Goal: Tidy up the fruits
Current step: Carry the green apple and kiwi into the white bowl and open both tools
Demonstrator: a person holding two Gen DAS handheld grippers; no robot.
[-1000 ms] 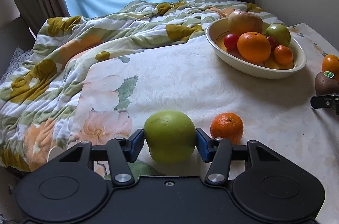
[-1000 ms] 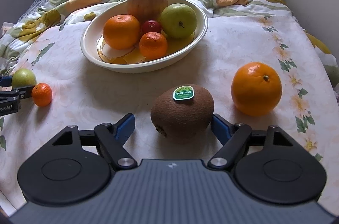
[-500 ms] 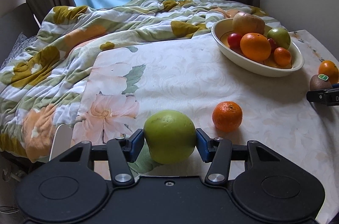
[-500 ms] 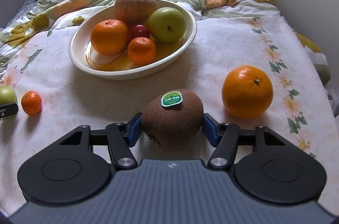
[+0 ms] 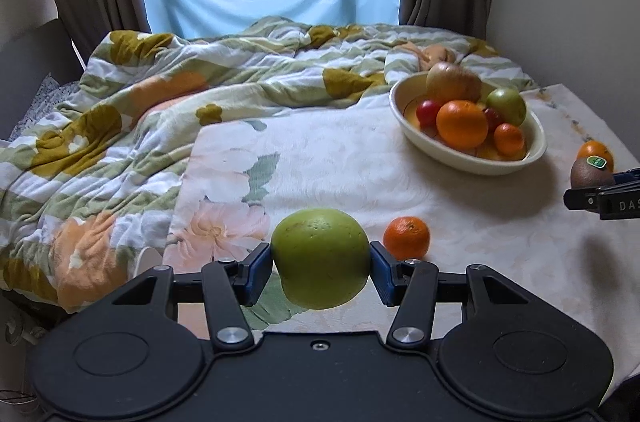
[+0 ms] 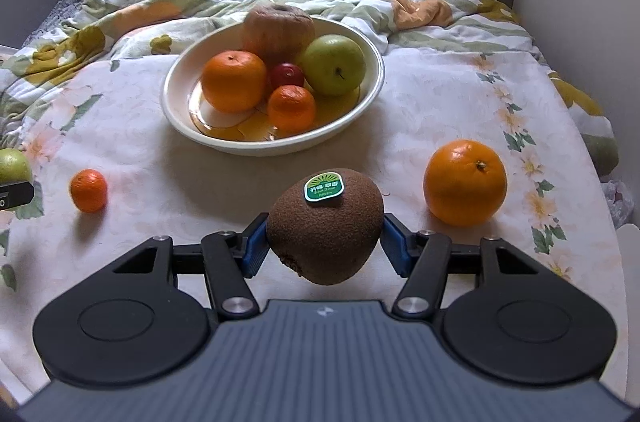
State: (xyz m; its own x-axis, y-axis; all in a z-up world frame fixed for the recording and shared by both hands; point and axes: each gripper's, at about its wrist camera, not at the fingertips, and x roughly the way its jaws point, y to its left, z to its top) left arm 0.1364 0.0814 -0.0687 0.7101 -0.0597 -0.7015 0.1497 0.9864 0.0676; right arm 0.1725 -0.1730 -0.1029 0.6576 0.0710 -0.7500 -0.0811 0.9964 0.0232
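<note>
In the left wrist view, the left gripper (image 5: 321, 268) has its blue-padded fingers (image 5: 256, 272) clamped on either side of a round green apple (image 5: 320, 258), which hangs clear of the pale floral tablecloth (image 5: 340, 158). Just to the right of it a small orange mandarin (image 5: 406, 237) sits on the cloth. Farther back and to the right stands a cream oval ceramic bowl (image 5: 404, 124) holding mixed fruit, and behind it lies a rumpled green, white and mustard floral quilt (image 5: 160, 102). At the right edge, part of the right gripper shows beside a brown kiwi. In the right wrist view, the right gripper (image 6: 324, 242) has its fingers (image 6: 254, 246) pressed against a fuzzy brown kiwi with a green sticker (image 6: 325, 226), held just above the cloth. A large orange (image 6: 465, 182) rests on the cloth near its right, and the bowl sits beyond.
</note>
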